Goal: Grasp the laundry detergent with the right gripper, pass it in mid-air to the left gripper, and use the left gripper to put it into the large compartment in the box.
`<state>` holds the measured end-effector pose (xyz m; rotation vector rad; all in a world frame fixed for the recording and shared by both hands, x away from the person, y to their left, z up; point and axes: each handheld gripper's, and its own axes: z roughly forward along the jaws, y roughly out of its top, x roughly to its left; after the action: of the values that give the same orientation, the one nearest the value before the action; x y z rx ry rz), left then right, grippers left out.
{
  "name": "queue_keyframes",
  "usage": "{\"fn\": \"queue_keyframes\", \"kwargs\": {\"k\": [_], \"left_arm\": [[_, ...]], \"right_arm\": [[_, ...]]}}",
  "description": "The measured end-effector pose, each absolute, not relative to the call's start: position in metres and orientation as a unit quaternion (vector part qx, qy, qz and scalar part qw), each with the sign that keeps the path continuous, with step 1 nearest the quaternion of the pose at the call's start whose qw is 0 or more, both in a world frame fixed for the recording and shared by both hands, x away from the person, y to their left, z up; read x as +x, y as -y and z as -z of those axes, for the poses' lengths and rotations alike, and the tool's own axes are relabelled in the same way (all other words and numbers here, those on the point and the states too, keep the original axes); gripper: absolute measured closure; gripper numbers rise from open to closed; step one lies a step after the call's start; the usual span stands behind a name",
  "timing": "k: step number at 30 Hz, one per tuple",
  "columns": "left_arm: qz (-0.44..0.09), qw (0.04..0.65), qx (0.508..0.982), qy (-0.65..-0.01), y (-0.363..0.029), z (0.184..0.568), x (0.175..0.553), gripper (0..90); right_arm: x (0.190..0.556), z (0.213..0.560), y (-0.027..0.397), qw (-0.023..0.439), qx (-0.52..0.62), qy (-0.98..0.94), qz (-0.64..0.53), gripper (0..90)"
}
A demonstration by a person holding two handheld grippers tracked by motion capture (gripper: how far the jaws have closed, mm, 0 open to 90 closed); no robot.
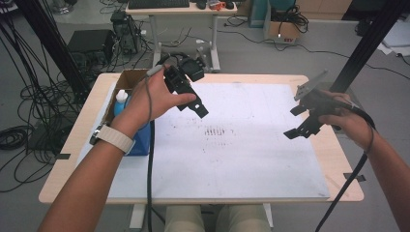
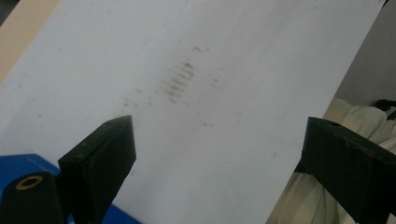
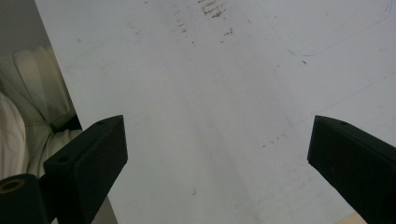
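Plastic bottle (image 1: 121,100), white with blue cap, stands upright in the cardboard box (image 1: 126,82) at the table's (image 1: 319,145) left edge, just beside the left gripper (image 1: 191,104). Likely light, smooth, a bit squashy: grab mid-body, gently. Both claws gape wide and empty; right gripper (image 1: 302,123) hovers well apart over the white board (image 1: 241,154).

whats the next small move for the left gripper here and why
Probably swing the left gripper back toward the cardboard box and the bottle in it. Its jaws are open and empty over the bare white board, and the bottle is the nearest thing to pick.
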<state>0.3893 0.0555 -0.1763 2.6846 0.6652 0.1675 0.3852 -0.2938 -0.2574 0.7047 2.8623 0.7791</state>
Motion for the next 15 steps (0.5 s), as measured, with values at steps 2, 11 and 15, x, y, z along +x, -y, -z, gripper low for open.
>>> {"fn": "queue_keyframes", "kwargs": {"k": [2,11,15], "left_arm": [[-0.057,0.181,0.954,-0.23,-0.051,0.18,0.389,10.4],[-0.05,0.164,0.963,-0.209,-0.039,0.192,0.39,10.5],[-0.049,0.162,0.963,-0.211,-0.037,0.196,0.389,10.5]], "right_arm": [[0.385,0.257,0.293,0.045,0.234,-0.937,-0.255,4.7],[0.385,0.255,0.293,0.046,0.232,-0.937,-0.257,4.7],[0.387,0.255,0.294,0.042,0.229,-0.943,-0.24,4.8]]}}
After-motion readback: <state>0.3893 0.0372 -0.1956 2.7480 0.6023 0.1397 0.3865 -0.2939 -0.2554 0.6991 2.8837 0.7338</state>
